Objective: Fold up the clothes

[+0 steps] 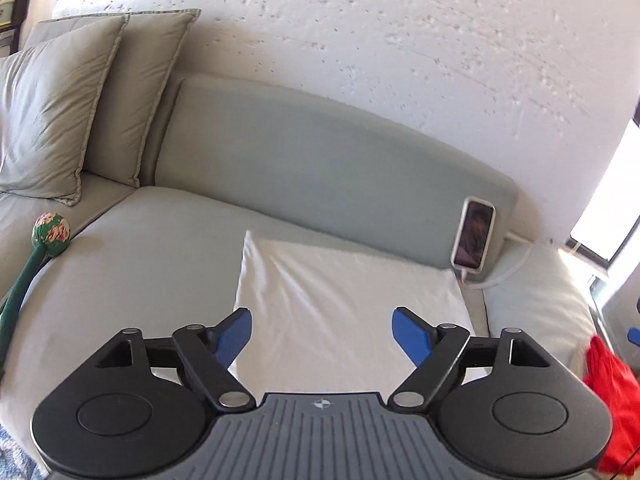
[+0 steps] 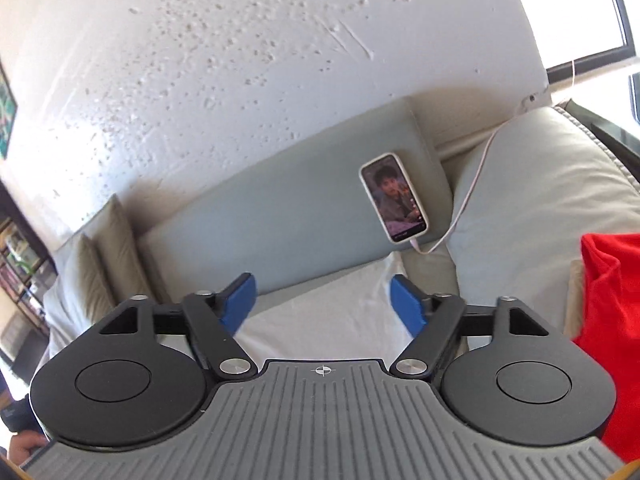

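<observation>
Two black grippers with blue-padded fingers are hovering over a pale grey-green fabric sofa (image 1: 132,248), and neither is holding anything. From the left wrist, the left gripper (image 1: 322,334) is showing its fingers spread wide apart above a folded white cloth rectangle (image 1: 344,304), which is lying flat on the seat cushion, its far edge close to the sofa's grey-green back cushion (image 1: 320,168). From the right wrist, the right gripper (image 2: 322,300) is likewise standing with its fingers well apart, looking down on the same white cloth (image 2: 332,316).

A bright red garment (image 1: 608,396) is lying bunched at the right edge of the left view, well apart from the white cloth; in the right view it is filling the right border (image 2: 612,320), beside a light grey cushion (image 2: 532,200). A white-cased smartphone (image 2: 394,198) with a lit screen is leaning against the back cushion, a pale charging cable (image 2: 472,184) running from its lower end. Two olive-grey throw pillows (image 1: 80,100) are propped in the sofa's left corner, and a green-stemmed floral fabric ball (image 1: 52,234) is resting at the seat's left edge. A rough white plaster wall (image 1: 360,40) is rising behind.
</observation>
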Motion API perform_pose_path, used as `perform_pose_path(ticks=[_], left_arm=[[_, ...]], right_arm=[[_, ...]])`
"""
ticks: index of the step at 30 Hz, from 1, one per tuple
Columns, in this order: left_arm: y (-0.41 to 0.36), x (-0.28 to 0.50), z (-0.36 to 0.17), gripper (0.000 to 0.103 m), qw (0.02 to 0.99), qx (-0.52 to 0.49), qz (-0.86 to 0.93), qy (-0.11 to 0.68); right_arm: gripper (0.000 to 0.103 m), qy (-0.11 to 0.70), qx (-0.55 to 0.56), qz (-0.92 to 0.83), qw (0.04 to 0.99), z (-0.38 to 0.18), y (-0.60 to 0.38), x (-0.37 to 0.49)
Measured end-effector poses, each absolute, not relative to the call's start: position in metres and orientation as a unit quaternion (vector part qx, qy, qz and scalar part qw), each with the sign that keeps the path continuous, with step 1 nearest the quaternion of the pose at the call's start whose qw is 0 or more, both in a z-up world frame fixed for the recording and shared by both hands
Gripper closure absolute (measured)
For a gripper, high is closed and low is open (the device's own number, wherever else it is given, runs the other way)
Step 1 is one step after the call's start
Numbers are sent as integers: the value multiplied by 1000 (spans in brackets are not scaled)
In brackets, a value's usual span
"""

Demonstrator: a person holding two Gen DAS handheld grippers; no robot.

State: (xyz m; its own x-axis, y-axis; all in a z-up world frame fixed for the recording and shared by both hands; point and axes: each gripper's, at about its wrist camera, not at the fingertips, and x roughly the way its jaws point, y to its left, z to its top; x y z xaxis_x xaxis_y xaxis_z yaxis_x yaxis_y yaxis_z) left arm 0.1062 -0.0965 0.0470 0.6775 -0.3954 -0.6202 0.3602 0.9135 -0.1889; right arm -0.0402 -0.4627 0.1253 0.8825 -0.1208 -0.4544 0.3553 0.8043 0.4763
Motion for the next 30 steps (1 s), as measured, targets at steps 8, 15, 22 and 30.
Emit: perform_pose_path(ticks=[8,15,22,30], left_arm=[[-131,5,-29,19,891,31,-184,414],[-151,-22,-96,21,858,93,-168,477],[-137,-51,-100,22,857,76,-162,484],[-137,-51,-75,20,884,49,-154,439]], right_arm=[[18,299,270,-130,906,29,-389,-105],[55,411,169,-153,883,-56,-342,-104],[54,414,216,-157,870,-51,-353,-153],[51,288,217,-240,901,-8,-395,-176]])
